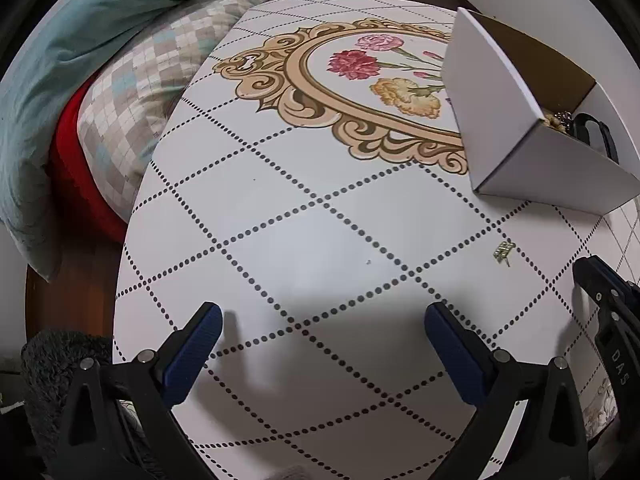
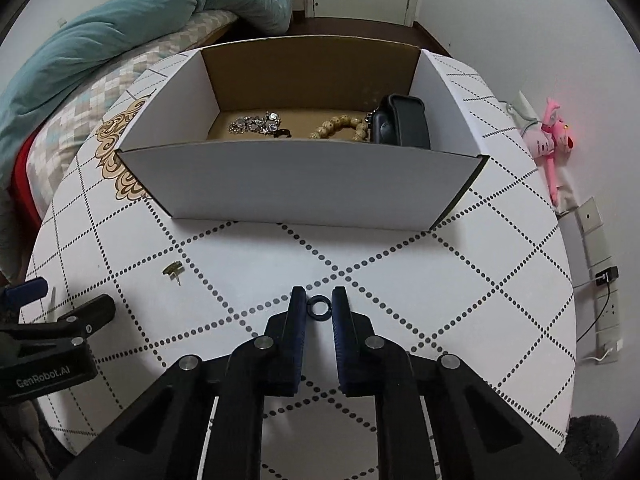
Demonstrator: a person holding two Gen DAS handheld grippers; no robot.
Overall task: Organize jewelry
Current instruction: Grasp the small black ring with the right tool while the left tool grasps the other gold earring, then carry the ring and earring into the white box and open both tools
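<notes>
A white cardboard box point(image 2: 304, 184) stands on the round table point(image 2: 460, 280); it also shows in the left wrist view point(image 1: 516, 148). Inside lie a silver chain point(image 2: 256, 123), a wooden bead bracelet point(image 2: 340, 127) and a dark watch point(image 2: 402, 126). My right gripper point(image 2: 319, 306) is shut on a small dark ring point(image 2: 319, 307), just above the table in front of the box. A small gold earring point(image 2: 173, 270) lies on the table to its left, also in the left wrist view point(image 1: 503, 251). My left gripper point(image 1: 322, 320) is open and empty over the table.
A bed with a teal duvet point(image 2: 120, 36) and checked sheet point(image 1: 160, 80) lies left of the table. A pink plush toy point(image 2: 554, 140) and a power strip point(image 2: 608, 304) are by the wall on the right. The right gripper's body point(image 1: 608, 312) shows at the left view's right edge.
</notes>
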